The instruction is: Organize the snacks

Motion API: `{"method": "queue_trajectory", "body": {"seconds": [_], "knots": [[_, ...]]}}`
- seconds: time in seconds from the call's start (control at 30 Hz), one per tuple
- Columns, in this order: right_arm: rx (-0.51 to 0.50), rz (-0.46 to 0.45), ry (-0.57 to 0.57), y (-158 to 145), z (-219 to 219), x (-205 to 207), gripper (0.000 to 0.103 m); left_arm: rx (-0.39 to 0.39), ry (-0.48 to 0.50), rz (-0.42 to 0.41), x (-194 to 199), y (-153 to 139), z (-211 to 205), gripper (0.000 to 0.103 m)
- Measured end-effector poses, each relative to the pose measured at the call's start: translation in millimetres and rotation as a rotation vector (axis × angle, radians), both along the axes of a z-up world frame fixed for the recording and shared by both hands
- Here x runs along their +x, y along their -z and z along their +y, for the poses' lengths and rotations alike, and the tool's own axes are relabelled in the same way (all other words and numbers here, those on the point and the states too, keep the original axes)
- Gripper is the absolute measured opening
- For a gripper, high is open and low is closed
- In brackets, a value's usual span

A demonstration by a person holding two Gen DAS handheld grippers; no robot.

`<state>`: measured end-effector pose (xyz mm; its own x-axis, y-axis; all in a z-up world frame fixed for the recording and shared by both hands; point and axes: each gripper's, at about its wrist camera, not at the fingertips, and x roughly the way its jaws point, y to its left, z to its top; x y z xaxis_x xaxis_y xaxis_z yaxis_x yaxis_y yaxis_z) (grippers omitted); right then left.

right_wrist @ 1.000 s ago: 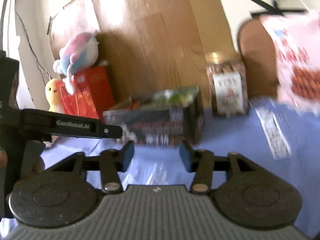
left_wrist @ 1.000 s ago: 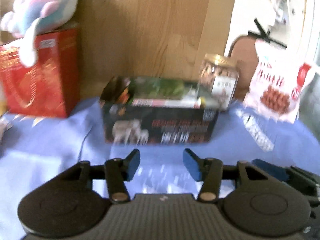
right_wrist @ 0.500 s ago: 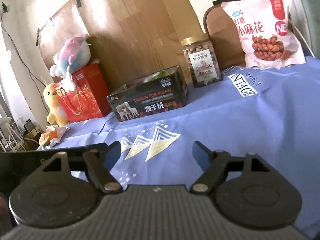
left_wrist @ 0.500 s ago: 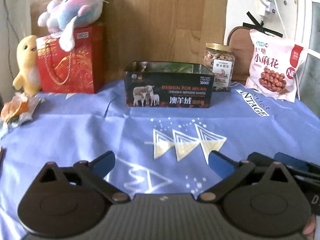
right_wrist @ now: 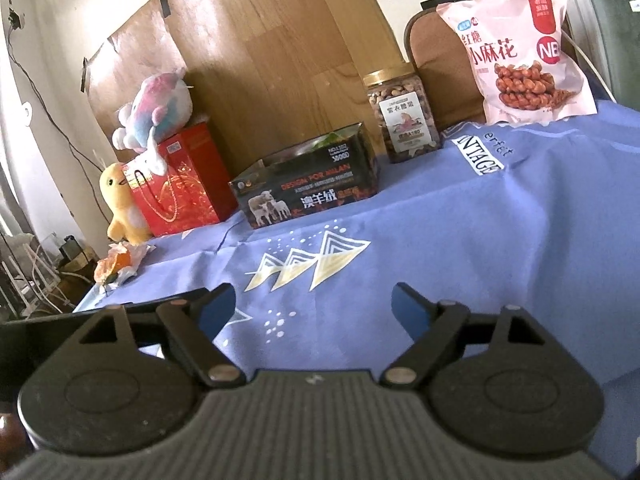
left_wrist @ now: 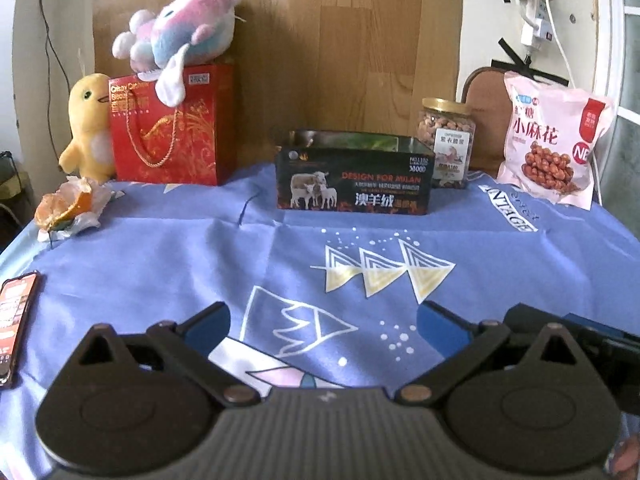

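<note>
A black open-top box with sheep printed on it (left_wrist: 354, 178) (right_wrist: 308, 194) stands at the back middle of the blue tablecloth (left_wrist: 200, 256) (right_wrist: 500, 248). Something green lies inside it. A clear jar of nuts with a gold lid (left_wrist: 447, 142) (right_wrist: 400, 112) stands to its right. A pink snack bag (left_wrist: 554, 136) (right_wrist: 520, 48) leans further right. My left gripper (left_wrist: 322, 326) and my right gripper (right_wrist: 312, 308) are both wide open and empty, low over the front of the cloth, far from the snacks.
A red gift bag (left_wrist: 172, 128) (right_wrist: 180, 184) with a plush toy (left_wrist: 180, 38) on top stands at the back left, beside a yellow plush chick (left_wrist: 86, 128). Orange peel on paper (left_wrist: 66, 210) and a phone (left_wrist: 14, 320) lie at the left. A wooden board backs the table.
Both grippers have pulled back from the black box and opened from narrow to wide. The box, jar and bag now sit farther off.
</note>
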<state>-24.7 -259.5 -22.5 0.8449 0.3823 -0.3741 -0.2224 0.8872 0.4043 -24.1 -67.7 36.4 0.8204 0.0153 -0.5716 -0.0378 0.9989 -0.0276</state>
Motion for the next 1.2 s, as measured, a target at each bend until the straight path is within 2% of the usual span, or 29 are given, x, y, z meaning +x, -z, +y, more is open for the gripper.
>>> {"method": "queue_trajectory", "body": {"seconds": [0.33, 0.7, 0.83, 0.97, 1.2], "knots": [[-0.031, -0.026, 0.012, -5.6, 3.8, -7.7, 0.092, 0.037, -0.012, -0.02, -7.5, -3.4, -2.3, 0.103], [-0.053, -0.017, 0.043, 0.0, 7.1, 9.1, 0.093, 0.034, -0.025, 0.032, 12.3, 10.1, 2.8, 0.103], [-0.084, -0.058, 0.064, -1.9, 8.2, 11.2, 0.093, 0.033, -0.029, 0.029, 21.2, 11.5, 3.0, 0.103], [-0.113, -0.105, 0.09, -0.8, 7.8, 12.0, 0.093, 0.068, -0.042, 0.016, 26.0, 14.8, 0.3, 0.103], [-0.13, -0.105, 0.074, 5.0, 8.6, 19.2, 0.093, 0.094, -0.051, -0.001, 34.2, 17.9, -4.0, 0.103]]}}
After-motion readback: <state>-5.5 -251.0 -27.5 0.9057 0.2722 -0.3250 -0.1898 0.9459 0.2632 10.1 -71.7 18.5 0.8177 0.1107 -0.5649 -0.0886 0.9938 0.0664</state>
